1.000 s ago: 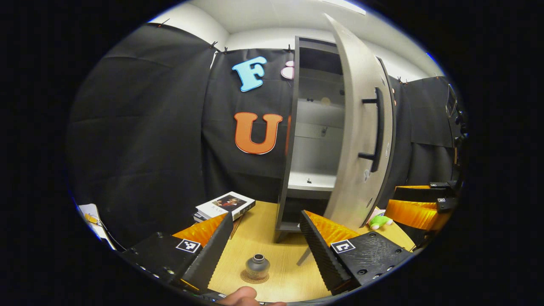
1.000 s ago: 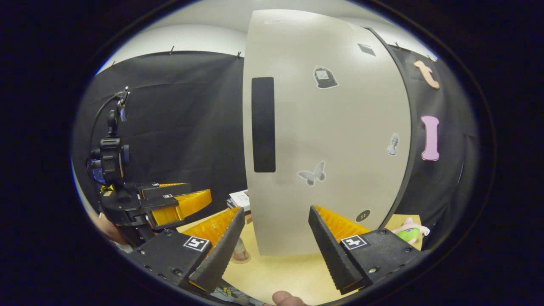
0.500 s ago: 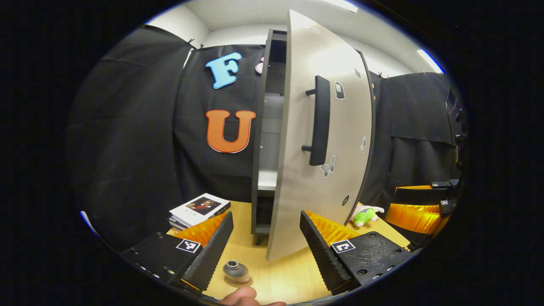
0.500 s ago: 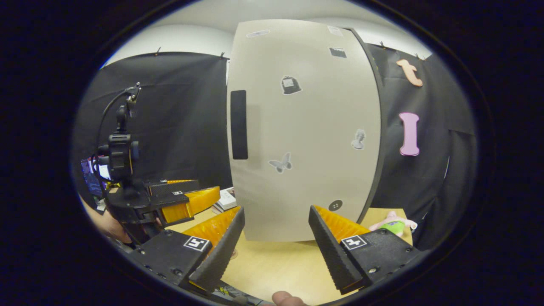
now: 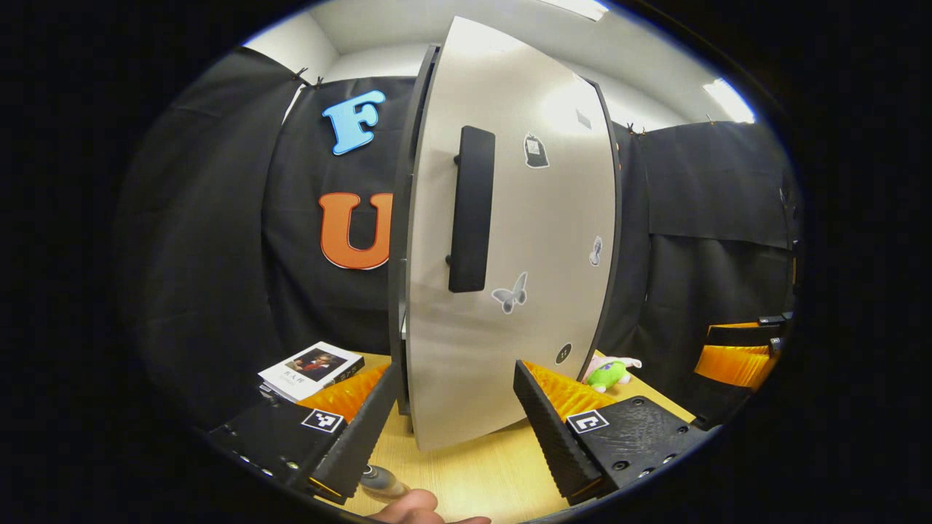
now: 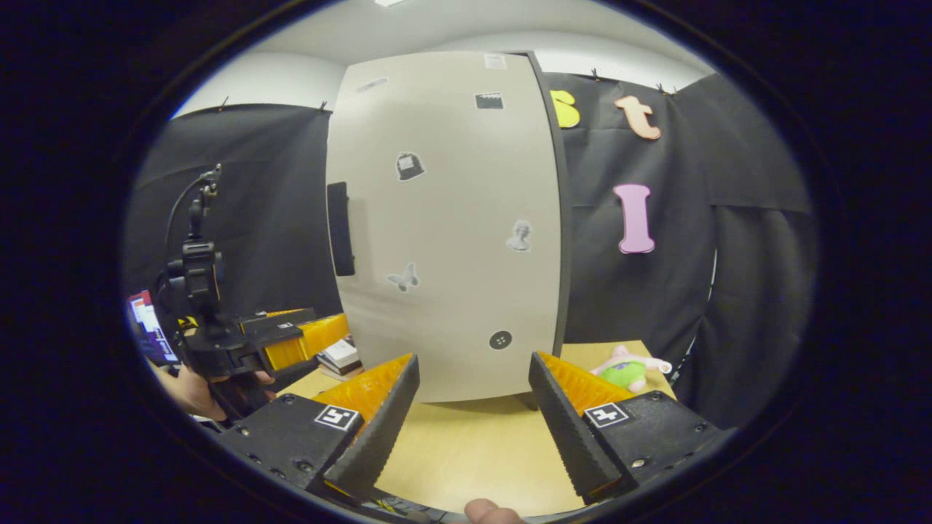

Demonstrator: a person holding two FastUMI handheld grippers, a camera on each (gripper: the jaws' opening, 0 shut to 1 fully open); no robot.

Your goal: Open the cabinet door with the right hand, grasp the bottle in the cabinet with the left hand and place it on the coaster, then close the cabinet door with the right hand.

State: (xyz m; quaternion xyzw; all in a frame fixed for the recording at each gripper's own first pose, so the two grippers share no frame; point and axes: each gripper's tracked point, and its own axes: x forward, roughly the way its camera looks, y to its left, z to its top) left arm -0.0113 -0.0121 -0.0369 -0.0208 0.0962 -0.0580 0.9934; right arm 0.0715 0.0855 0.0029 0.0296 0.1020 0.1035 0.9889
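Looking along my left gripper [image 5: 455, 415], I see its fingers spread wide with nothing between them, hovering over the wooden table [image 5: 473, 473]. The cabinet door [image 5: 510, 247] stands just ahead, nearly flush with the dark cabinet frame [image 5: 400, 240], a thin gap showing at its left edge. Its black handle [image 5: 471, 209] runs upright on the door's left part, and small stickers dot the panel, a butterfly [image 5: 510, 295] among them. The bottle [image 5: 378, 480] sits low by my left finger, partly hidden behind it; I cannot tell whether a coaster lies under it. A book [image 5: 309, 368] rests on the table to the left, a green plush toy [image 5: 608, 373] to the right of the cabinet.

My right gripper [image 6: 473, 415] is likewise released, fingers apart and holding nothing, facing the door [image 6: 451, 233] without touching it. In the right gripper view, a hand [image 6: 196, 389] holds the left gripper [image 6: 291, 338] at the far left.
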